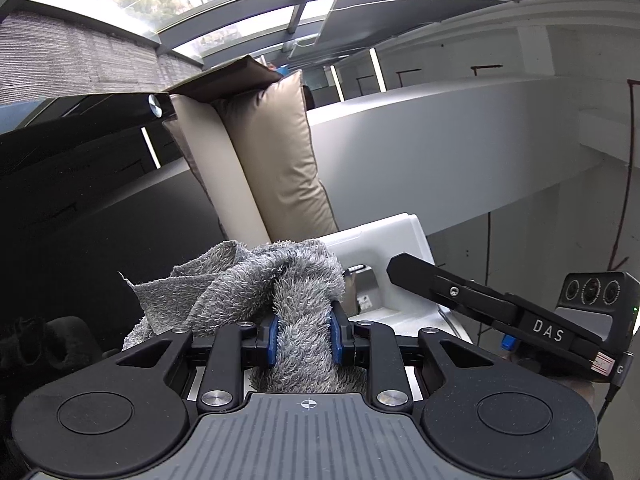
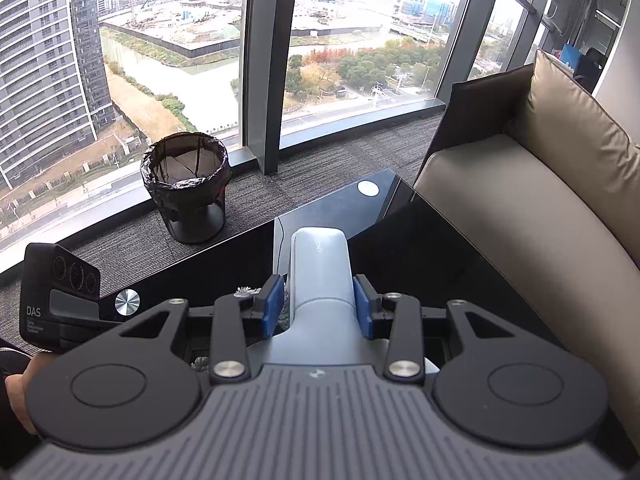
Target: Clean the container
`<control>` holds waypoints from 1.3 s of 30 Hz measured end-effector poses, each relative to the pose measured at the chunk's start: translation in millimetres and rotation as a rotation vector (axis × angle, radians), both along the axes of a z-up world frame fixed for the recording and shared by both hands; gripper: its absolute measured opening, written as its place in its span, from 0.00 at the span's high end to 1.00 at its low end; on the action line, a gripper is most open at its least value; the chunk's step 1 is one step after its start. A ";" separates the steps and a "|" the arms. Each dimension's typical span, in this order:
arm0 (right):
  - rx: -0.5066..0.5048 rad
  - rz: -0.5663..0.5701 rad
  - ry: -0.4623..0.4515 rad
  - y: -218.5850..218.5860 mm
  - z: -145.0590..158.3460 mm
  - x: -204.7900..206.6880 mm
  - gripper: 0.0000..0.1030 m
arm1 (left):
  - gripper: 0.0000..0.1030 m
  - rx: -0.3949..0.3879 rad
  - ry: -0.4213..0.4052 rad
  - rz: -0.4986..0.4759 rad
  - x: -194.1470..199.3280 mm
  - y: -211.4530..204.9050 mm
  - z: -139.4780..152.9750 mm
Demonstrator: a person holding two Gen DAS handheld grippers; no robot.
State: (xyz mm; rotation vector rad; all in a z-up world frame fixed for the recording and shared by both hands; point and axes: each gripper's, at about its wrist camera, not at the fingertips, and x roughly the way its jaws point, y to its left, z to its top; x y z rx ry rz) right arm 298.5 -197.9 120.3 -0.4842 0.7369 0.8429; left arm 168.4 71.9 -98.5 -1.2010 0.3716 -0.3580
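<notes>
Over black glass table [image 2: 440,248], right tongs [image 2: 319,304] clamp the container [image 2: 320,272] pointing forward; left tongs [image 1: 303,338] pinch grey cloth [image 1: 256,280].

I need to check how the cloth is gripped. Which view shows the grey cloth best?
The left wrist view: the grey cloth bunches up between the left gripper's blue fingers. The right wrist view shows only small tufts beside the white container.

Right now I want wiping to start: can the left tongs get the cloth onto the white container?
Probably yes: the left tongs grip the grey cloth, and the white container sits just ahead, nothing visible between.
</notes>
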 end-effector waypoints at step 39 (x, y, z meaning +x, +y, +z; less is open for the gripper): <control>0.005 0.056 -0.013 -1.7 -2.9 -2.9 0.62 | 0.80 -0.131 -0.153 0.123 7.5 42.8 29.5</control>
